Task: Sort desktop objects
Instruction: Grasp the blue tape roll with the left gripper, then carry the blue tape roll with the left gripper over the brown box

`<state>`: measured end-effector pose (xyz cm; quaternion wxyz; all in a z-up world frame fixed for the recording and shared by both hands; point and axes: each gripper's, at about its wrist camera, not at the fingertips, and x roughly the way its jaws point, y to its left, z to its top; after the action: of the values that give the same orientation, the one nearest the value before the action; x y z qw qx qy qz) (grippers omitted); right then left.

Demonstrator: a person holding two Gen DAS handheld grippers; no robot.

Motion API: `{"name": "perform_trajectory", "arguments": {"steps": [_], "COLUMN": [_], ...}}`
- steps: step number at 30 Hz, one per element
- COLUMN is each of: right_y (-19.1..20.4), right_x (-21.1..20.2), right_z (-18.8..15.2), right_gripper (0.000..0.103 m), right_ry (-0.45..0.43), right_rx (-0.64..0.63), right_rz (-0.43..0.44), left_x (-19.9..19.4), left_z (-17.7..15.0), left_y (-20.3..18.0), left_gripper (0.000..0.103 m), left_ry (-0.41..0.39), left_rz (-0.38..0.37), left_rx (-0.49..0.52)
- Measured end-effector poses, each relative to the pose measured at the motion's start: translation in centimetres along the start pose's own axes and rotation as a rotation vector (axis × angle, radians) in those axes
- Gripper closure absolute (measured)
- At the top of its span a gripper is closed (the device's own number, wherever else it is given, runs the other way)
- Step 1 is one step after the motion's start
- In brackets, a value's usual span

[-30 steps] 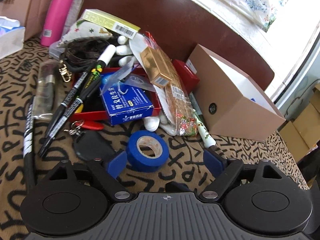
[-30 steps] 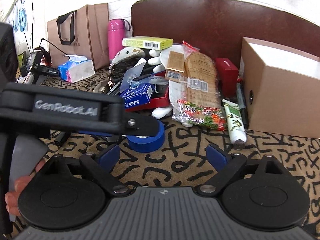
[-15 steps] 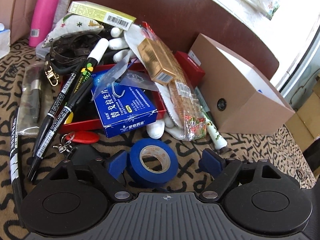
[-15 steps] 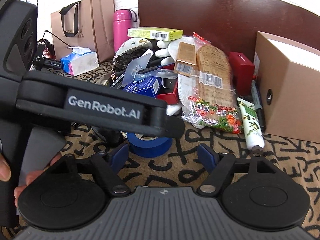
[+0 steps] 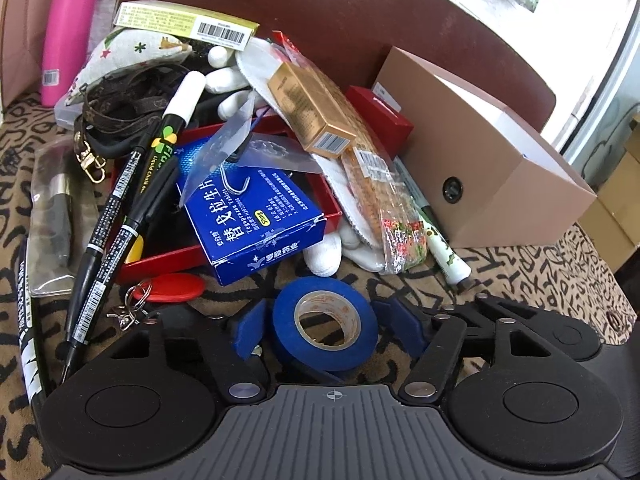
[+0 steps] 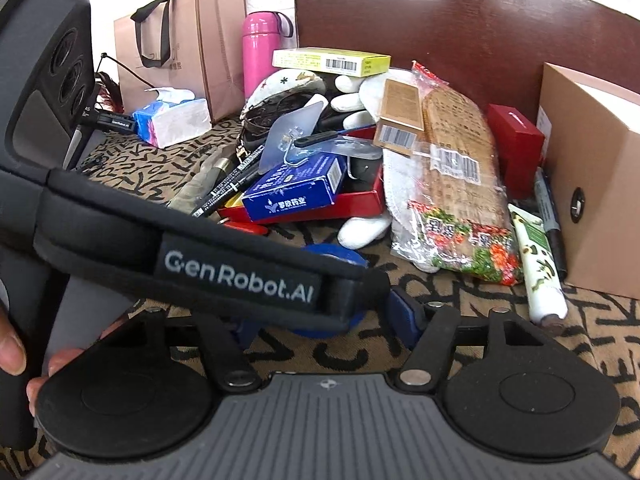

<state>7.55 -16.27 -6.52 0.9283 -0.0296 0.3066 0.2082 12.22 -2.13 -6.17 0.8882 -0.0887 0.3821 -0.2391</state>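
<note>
Surface: a tan cloth (image 5: 532,276) printed with black squiggles covered the table; a dark red-brown curved board (image 5: 360,12) stood behind the pile.
Room: a pink flask (image 6: 260,50) and a brown paper bag (image 6: 192,40) stood at upper left of the right wrist view, with a tissue pack (image 6: 172,120) before them.
Pile: a red tray (image 5: 160,258) held a blue medicine box (image 5: 256,220); black chalk markers (image 5: 132,200) leaned over its left rim. A snack packet (image 5: 384,200), a gold carton (image 5: 312,112) and white gloves (image 5: 328,252) lay to the right.
Task thing: the blue tape roll (image 5: 325,323) lay flat on the cloth at lower centre of the left wrist view, just below the medicine box.
Left gripper (image 5: 326,330): jaws part open, one blue pad (image 5: 250,332) on each side of the roll, close beside it; contact could not be told.
Right gripper (image 6: 324,320): its right blue pad showed and its left side was hidden; how wide it stood could not be told, and nothing was seen in it.
Only in right view: the left gripper's black body (image 6: 240,276) crossed the frame, covering most of the roll (image 6: 340,254).
Only in left view: a red key fob (image 5: 172,288) and the roll's cardboard core.
Edges: a brown cardboard box (image 5: 492,176) closed off the right; bare cloth lay below it at right of frame.
</note>
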Motion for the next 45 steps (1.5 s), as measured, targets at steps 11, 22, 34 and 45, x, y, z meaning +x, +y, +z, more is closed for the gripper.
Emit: {"name": "perform_trajectory", "arguments": {"steps": [11, 22, 34, 45], "right_y": [0.1, -0.4, -2.7, -5.7], "right_x": [0.4, -2.1, -7.7, -11.9], "right_z": [0.0, -0.8, -1.9, -1.5], "right_gripper": [0.037, 0.038, 0.038, 0.039], "right_ry": [0.003, -0.004, -0.07, -0.17], "right_rx": [0.004, 0.042, 0.112, 0.149], "right_rz": [0.0, 0.006, -0.046, -0.125], "left_x": [0.1, -0.8, -1.9, -2.1], "left_z": [0.0, -1.0, -1.3, 0.4], "left_y": [-0.3, -2.3, -8.3, -13.9], "left_gripper": [0.042, 0.042, 0.042, 0.042], "left_ry": [0.003, 0.018, 0.007, -0.039], "left_rz": [0.032, 0.026, -0.011, -0.06], "left_rx": [0.041, 0.045, 0.106, 0.208]}}
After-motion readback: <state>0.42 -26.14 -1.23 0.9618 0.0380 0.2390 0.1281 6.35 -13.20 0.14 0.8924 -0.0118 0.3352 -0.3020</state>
